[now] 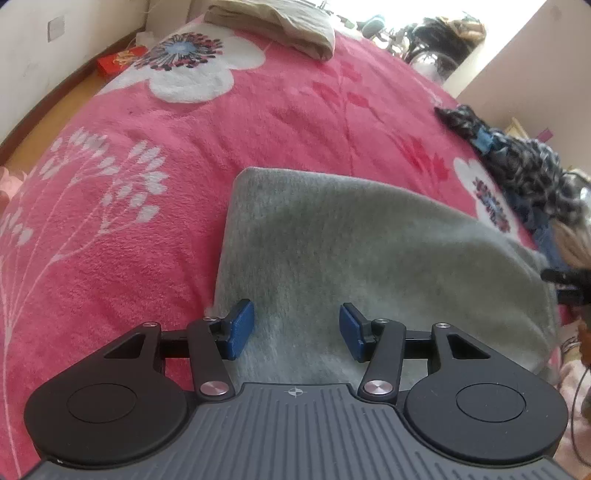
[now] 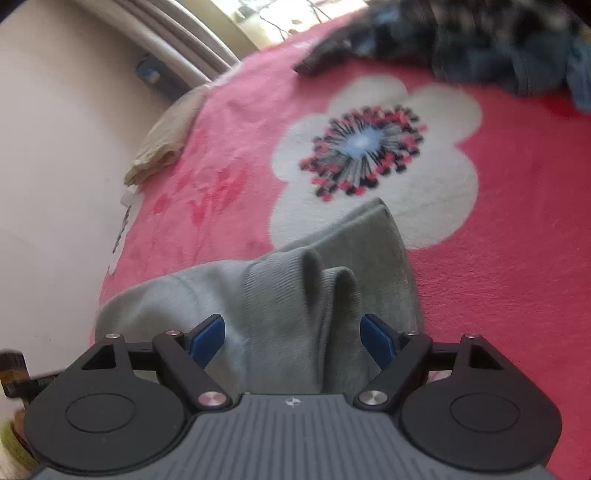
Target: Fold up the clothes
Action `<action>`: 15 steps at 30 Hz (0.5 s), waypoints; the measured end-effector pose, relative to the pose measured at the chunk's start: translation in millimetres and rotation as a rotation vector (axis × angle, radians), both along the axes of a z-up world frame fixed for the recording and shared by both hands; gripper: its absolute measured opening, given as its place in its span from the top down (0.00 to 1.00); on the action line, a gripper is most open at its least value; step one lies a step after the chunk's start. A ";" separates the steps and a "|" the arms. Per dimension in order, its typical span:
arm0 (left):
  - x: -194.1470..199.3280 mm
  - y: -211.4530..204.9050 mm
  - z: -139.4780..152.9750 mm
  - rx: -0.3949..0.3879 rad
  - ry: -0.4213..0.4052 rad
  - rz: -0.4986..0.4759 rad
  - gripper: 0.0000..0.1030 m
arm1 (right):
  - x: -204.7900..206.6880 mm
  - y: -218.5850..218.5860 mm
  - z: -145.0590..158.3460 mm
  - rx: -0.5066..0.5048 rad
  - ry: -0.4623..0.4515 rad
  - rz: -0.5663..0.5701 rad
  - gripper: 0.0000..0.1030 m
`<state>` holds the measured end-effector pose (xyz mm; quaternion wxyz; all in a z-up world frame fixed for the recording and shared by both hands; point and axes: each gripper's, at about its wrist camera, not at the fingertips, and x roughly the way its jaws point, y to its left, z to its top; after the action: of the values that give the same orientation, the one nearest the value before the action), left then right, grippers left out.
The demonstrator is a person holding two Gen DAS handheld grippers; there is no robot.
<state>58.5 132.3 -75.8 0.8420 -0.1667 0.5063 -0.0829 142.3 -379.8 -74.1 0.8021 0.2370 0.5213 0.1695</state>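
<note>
A grey fleece garment (image 1: pixel 351 240) lies folded flat on a pink flowered blanket (image 1: pixel 147 147). My left gripper (image 1: pixel 295 328) hovers over its near left part, jaws open, blue pads apart with only flat cloth below them. In the right wrist view the same grey garment (image 2: pixel 332 266) shows a ribbed hem bunched into two raised folds. My right gripper (image 2: pixel 291 338) stands wide open over those folds. The ribbed cloth lies between its fingers, but the pads do not press on it.
A folded beige garment (image 1: pixel 273 22) rests at the blanket's far edge, also seen as the beige garment (image 2: pixel 162 140) by the wall. A dark patterned clothes pile (image 1: pixel 517 155) lies at the right, blurred as the dark pile (image 2: pixel 461 44). A red box (image 1: pixel 118 61) sits on the floor.
</note>
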 end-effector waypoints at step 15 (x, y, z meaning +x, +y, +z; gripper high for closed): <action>14.8 -18.5 0.4 0.080 -0.037 -0.040 0.49 | -19.4 5.3 -3.2 0.069 -0.011 0.000 0.73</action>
<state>73.3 113.8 -75.4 0.8555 -0.1210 0.4967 -0.0827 123.0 -374.6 -77.2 0.7961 0.2637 0.5108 0.1890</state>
